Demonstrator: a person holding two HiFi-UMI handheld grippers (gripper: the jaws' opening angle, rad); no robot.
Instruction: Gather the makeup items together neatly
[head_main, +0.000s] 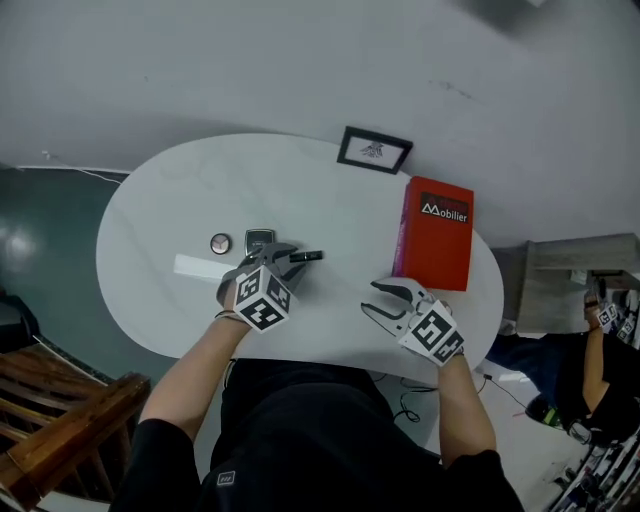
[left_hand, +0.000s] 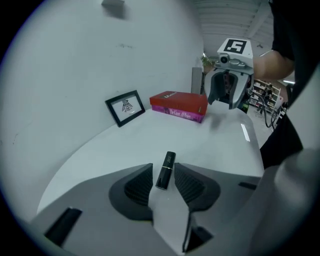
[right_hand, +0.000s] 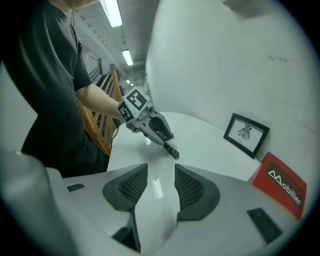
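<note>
**tabletop_tom:** Head view first. What do we count on the white oval table?

**gripfan:** We get three small makeup bits on the left side:
- one round compact
- one small square case just beside it
- one black lipstick lying flat to their right

There's also one pale flat strip below the compact, and we can't tell what it is. Further back we see one red book lying flat and one black picture frame. There are two grippers. The left gripper is down at the lipstick. The right gripper is well apart from it, near the book, over bare table.

**tabletop_tom:** And the left gripper view?

**gripfan:** One lipstick lies on the table right between the two pads, with a gap on each side, so the fingers are spread and not pinching it. Its far end pokes out past the tips. Behind it we count one propped-up frame, one book and the other gripper.

**tabletop_tom:** Right gripper view?

**gripfan:** Its two pads are apart too, with only bare tabletop between them. Across the table we see the left gripper with the lipstick sticking out of its tips. There's also one frame and one book off to the right.
</note>
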